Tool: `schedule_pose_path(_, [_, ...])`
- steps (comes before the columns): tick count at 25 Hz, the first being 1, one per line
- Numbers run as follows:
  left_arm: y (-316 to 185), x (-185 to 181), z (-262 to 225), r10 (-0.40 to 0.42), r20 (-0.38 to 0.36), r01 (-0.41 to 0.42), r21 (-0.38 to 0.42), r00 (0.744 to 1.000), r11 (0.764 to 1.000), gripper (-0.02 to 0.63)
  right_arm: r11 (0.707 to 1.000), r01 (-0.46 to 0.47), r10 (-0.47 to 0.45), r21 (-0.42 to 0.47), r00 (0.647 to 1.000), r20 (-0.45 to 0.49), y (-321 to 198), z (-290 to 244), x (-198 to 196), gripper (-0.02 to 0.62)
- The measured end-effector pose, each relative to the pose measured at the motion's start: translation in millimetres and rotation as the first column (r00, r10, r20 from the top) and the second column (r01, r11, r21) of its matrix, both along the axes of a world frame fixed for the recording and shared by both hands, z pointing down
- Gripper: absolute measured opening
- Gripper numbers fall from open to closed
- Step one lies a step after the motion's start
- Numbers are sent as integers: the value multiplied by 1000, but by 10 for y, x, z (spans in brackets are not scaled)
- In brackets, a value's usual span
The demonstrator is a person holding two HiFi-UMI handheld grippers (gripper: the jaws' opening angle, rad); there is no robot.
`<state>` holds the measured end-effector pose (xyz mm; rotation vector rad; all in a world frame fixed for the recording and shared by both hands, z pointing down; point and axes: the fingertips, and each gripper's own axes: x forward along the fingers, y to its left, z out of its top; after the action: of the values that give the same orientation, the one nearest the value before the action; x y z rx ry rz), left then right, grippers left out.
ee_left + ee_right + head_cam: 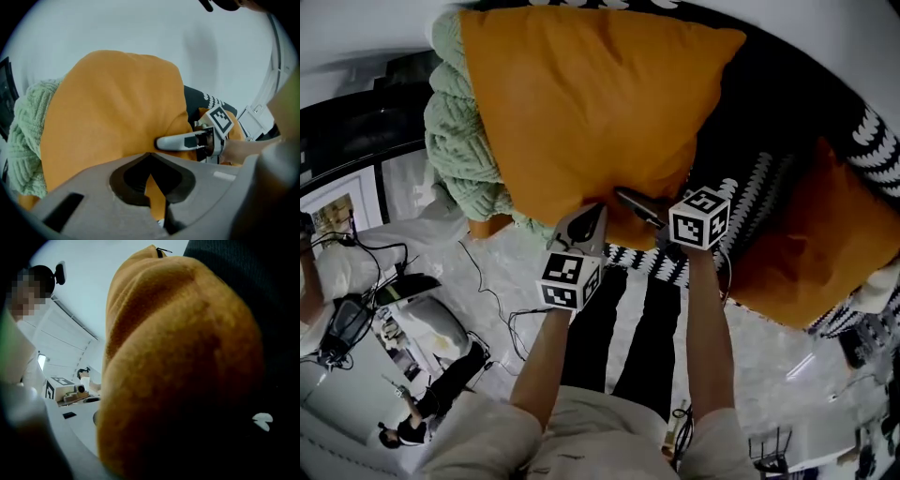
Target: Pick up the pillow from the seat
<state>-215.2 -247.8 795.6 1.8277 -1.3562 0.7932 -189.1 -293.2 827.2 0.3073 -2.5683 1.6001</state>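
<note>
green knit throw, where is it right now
Head view, upper left: the throw lies against the left edge of the orange pillow, partly covered by it.

The seat (769, 103) is dark, and a black throw (661, 264) with a white zigzag pattern covers its front edge and runs up its right side. A big orange pillow (581, 103) takes up the seat's left half, overlapping a pale green knit blanket (455, 159) bunched at the left end. A second pillow (806, 248), also orange, lies at the right end with dark seat showing between the two. In front of the seat, a person's legs (619, 328) in black trousers stand on the pale marbled floor (787, 361).
</note>
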Motion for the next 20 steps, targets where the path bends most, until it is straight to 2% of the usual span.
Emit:
schedule_pose_path(6, [68,6,-325,53,-41,-51,55,998,997,9,994,-107,108,31,992,-58,277,-353,107,225])
schedule_pose_path(12, [262,-94,-573,100,-46,-97,69,994,993,11,982,-186,188,27,975,-120,589,-585,98,212])
schedule_pose_path(20, [358,-136,-930,177,-47,-170,117,983,978,11,957,-281,290,73,924,-251,823,-778,188,210])
